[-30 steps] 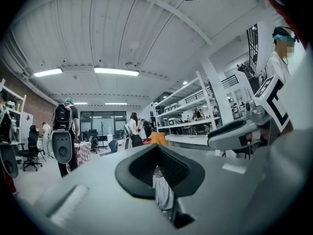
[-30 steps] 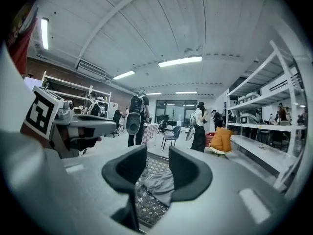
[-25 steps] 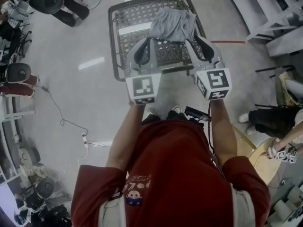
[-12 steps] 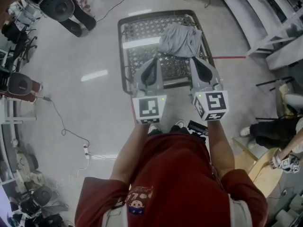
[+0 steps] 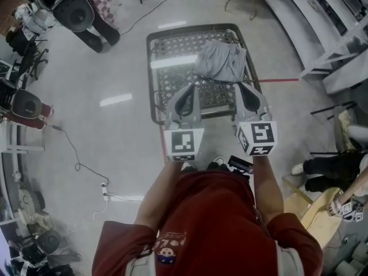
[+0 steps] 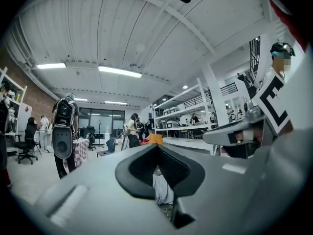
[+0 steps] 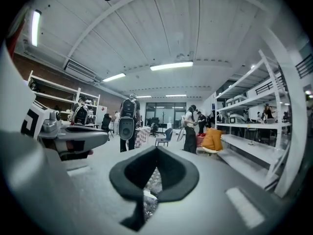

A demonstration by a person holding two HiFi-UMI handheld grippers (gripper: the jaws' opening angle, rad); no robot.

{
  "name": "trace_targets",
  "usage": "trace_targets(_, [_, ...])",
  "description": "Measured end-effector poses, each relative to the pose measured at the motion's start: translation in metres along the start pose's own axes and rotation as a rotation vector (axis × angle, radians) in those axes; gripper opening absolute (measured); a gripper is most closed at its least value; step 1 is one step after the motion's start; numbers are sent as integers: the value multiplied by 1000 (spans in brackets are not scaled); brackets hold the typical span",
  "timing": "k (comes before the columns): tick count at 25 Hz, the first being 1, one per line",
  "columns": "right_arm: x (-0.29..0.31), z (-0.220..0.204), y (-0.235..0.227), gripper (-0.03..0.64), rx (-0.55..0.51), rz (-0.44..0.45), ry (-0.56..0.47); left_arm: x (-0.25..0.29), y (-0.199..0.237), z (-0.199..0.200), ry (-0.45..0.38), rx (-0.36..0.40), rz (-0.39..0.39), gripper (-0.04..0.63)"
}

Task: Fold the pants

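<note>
The grey pants lie bunched on the far right part of a metal mesh table. I hold both grippers level over the table's near half, side by side and pointing at the pants. The left gripper is shut with nothing in it, short of the pants and to their left. The right gripper is shut and empty too, its tip close to the pants' near right edge. In the left gripper view a strip of grey cloth shows through the gap below the shut jaws of the left gripper. Below the right gripper only table mesh shows.
The table's left half is bare mesh. A person in black stands at the far left, near office chairs. A cable runs across the floor at left. Metal shelving lines the right, with another person seated there.
Both grippers have drawn back a little from the pants toward the table's near edge. The head view has tilted, so the table sits lower in the picture.
</note>
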State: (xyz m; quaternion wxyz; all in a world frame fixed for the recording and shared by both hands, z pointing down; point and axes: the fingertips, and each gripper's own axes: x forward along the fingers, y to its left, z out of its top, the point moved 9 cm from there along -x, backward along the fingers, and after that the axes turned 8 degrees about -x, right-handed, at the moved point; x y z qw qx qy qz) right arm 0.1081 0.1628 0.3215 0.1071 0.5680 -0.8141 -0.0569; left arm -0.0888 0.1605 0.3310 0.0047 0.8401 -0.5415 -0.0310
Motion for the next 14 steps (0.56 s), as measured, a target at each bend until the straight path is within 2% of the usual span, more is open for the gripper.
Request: trace_targets(14, [-3,-4,-3,2,-16,-5,16,0,-3,-5,10,-25,-27,6])
